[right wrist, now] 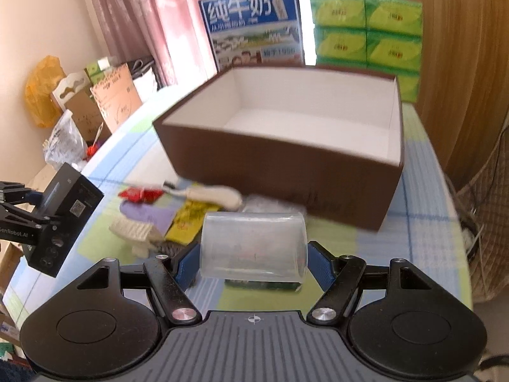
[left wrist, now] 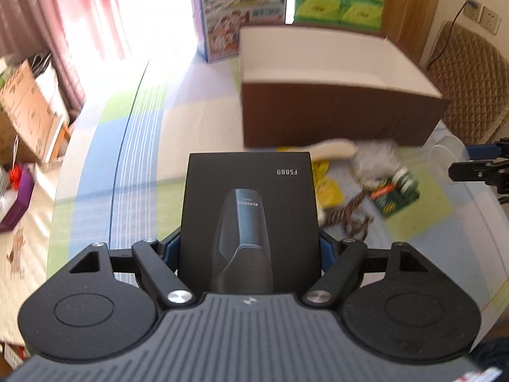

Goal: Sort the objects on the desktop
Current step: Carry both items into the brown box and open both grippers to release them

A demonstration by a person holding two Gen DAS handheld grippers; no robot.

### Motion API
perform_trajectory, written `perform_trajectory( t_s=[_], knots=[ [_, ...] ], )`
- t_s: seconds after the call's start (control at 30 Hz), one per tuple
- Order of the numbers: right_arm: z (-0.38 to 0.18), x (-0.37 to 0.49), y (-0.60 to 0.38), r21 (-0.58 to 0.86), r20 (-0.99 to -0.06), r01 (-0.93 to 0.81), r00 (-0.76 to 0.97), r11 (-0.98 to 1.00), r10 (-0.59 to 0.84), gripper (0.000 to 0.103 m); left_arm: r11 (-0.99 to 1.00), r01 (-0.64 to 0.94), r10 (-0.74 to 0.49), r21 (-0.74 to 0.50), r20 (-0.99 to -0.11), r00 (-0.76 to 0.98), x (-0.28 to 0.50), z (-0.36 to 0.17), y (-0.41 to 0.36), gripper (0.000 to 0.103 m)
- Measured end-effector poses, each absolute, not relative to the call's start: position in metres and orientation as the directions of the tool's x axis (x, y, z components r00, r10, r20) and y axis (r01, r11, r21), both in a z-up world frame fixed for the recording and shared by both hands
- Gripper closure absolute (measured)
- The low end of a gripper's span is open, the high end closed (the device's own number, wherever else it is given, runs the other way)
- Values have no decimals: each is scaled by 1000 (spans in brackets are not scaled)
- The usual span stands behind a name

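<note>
My left gripper (left wrist: 249,248) is shut on a black shaver box (left wrist: 248,210) marked FS889, held above the table; the same black shaver box (right wrist: 63,216) shows at the left of the right wrist view. My right gripper (right wrist: 253,264) is shut on a clear plastic cup (right wrist: 254,245) lying sideways between the blue pads (right wrist: 319,265). Ahead stands the open brown box (right wrist: 286,165) with a white inside, also seen as the brown box (left wrist: 337,117) in the left wrist view. A white brush (right wrist: 216,194), yellow packets (right wrist: 187,219), a red packet (right wrist: 140,194) and a green box (left wrist: 397,191) lie on the tablecloth.
A blue milk carton (right wrist: 254,28) and green tissue packs (right wrist: 369,31) stand behind the brown box. Cardboard boxes and bags (right wrist: 95,102) crowd the floor at the left. A quilted chair (left wrist: 470,86) sits at the right. The checked tablecloth (left wrist: 133,146) covers the table.
</note>
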State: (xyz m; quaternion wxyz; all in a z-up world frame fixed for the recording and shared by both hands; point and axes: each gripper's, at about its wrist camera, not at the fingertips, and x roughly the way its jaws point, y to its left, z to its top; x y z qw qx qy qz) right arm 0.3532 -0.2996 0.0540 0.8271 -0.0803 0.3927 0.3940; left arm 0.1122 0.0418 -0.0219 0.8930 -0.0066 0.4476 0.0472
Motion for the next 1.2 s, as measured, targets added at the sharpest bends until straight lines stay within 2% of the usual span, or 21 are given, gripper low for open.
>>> perform_trajectory(
  t_s=[0.33, 0.67, 1.2],
  knots=[
    [86, 393, -297, 130, -668, -739, 427, 661, 610, 34, 998, -42, 57, 39, -738, 672, 172, 13, 27, 27],
    [97, 467, -281, 67, -651, -728, 486, 682, 583, 34, 998, -23, 54, 53, -709, 703, 272, 33, 21, 27],
    [60, 596, -229, -23, -753, -656, 508, 754, 418, 34, 993, -46, 115, 108, -823, 557, 438, -33, 20, 27]
  ],
)
